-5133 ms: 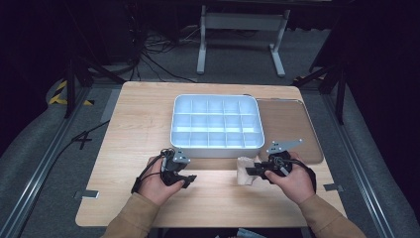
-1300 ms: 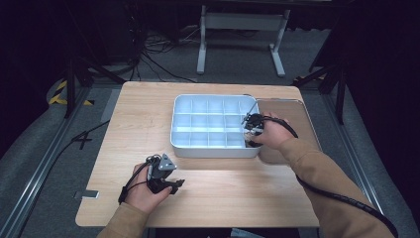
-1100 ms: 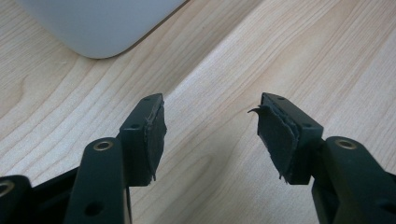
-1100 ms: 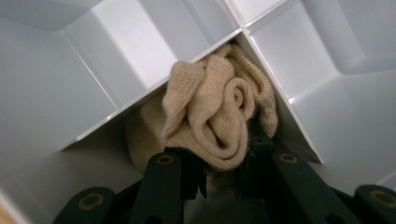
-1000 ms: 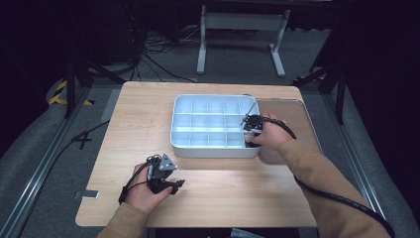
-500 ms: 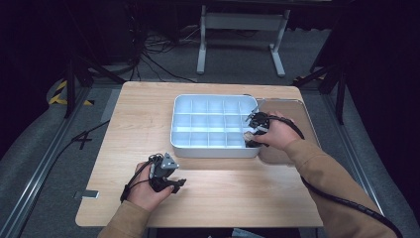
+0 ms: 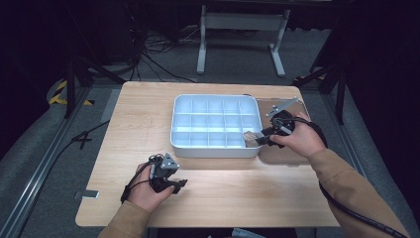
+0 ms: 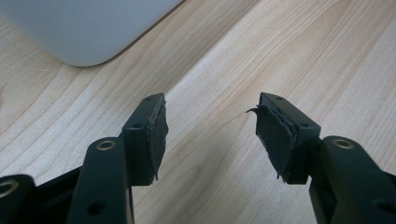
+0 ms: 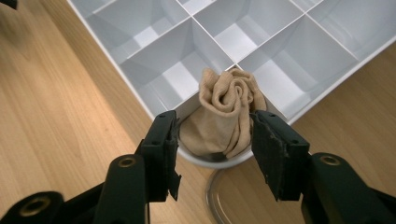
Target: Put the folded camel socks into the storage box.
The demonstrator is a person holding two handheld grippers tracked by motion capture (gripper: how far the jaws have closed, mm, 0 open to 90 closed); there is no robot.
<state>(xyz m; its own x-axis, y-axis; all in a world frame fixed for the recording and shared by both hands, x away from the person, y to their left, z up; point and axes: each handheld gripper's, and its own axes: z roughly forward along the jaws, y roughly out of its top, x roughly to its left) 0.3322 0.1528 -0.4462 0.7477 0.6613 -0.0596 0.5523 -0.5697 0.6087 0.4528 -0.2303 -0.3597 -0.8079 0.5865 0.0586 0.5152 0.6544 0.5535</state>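
A white tray (image 7: 213,148) divided into many compartments sits mid-table. A rolled beige cloth (image 7: 250,137) stands in its near right corner compartment. My right gripper (image 7: 261,139) hovers just over that corner. In the right gripper view the cloth (image 9: 226,107) shows between and beyond the jaws of my right gripper (image 9: 214,140). Those jaws have just been opening, and the pads stand off the cloth. My left gripper (image 7: 178,184) rests low on the wood near the front edge. Its jaws are open in the left gripper view (image 8: 210,126), with nothing between them.
A clear, brown-tinted lid (image 7: 285,153) lies flat against the tray's right side under my right hand; its rounded rim (image 9: 210,186) shows below the cloth. A tray corner (image 8: 93,32) lies ahead of the left gripper. Cables and a metal stand (image 7: 242,29) are on the floor behind the table.
My right gripper has opened and drawn up and back toward the right, leaving the beige cloth in the tray's corner compartment. The left hand has stayed put.
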